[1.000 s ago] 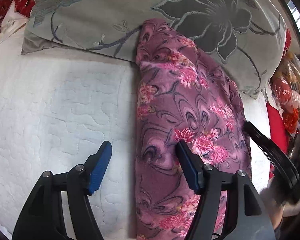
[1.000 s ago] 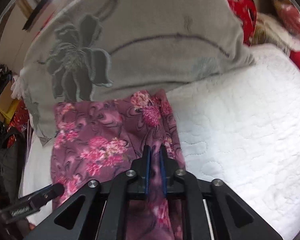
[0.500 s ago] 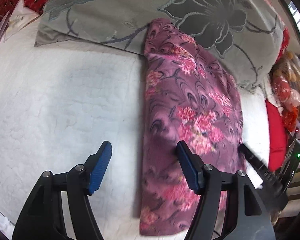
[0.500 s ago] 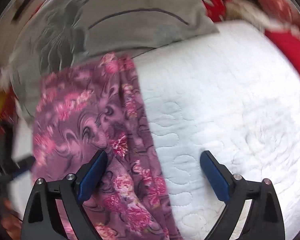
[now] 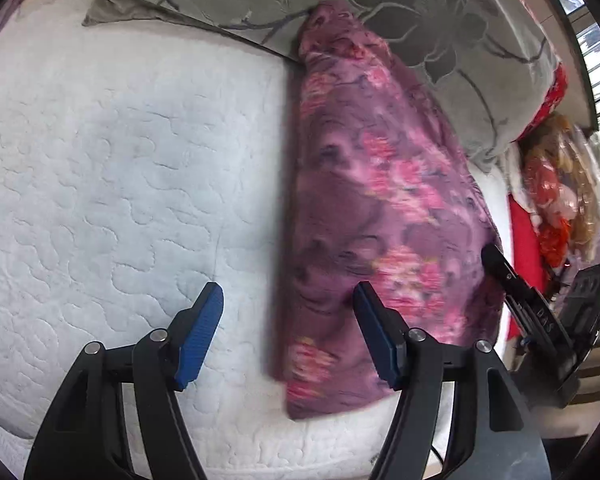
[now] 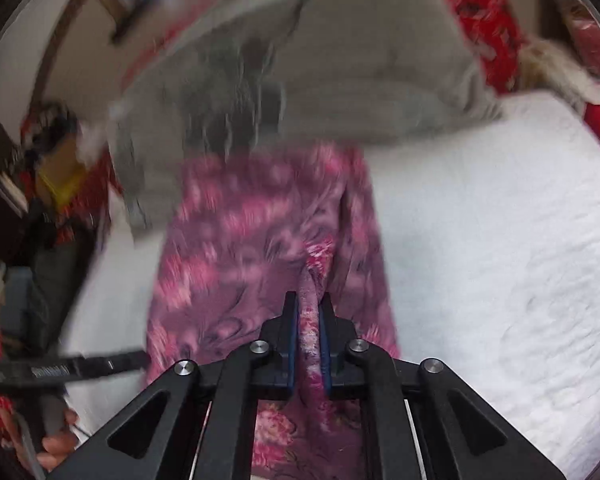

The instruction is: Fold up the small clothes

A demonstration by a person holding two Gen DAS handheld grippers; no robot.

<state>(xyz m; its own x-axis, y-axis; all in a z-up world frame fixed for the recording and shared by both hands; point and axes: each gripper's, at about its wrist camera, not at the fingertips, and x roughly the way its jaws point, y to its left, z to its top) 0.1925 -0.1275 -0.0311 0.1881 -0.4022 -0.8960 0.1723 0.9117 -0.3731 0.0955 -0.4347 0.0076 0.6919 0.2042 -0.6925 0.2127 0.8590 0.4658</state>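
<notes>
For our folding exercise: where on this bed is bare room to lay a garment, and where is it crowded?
Free: the white quilt left of the purple floral garment, below the grey pillow. Crowded: past the garment's right edge, where the quilt narrows toward red cloth and a doll.

Only one bit of writing can be read. In the left wrist view, the black right gripper beside the purple flowered cloth has white letters that look like "DAS". In the right wrist view, the left gripper has white print too blurred to read.
</notes>
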